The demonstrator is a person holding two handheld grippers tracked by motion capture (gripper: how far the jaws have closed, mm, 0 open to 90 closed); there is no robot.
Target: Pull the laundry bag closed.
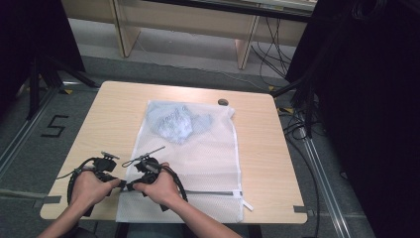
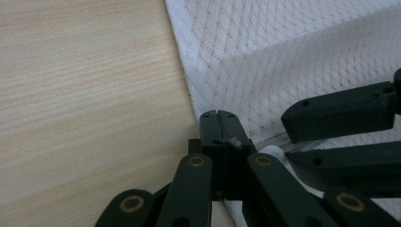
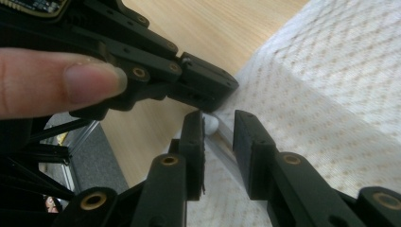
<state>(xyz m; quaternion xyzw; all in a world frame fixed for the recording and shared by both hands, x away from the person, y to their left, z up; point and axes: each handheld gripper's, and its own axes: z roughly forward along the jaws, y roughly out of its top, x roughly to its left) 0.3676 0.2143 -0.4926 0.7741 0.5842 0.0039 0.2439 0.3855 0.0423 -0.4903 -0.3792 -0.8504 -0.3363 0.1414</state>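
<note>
A white mesh laundry bag lies flat on the wooden table, with a pale blue garment inside near its far end. A zipper runs across the bag's near end. My left gripper is shut on the bag's left edge beside the zipper's end. My right gripper is open just next to it, its jaws standing either side of the zipper line with the small white zipper pull at their tips; the pads do not press on it. The same right gripper appears in the left gripper view.
A small dark round object sits by the bag's far right corner. A white tag sticks out at the zipper's right end. Both hands crowd the table's near left edge. Cables and black stands flank the table on the floor.
</note>
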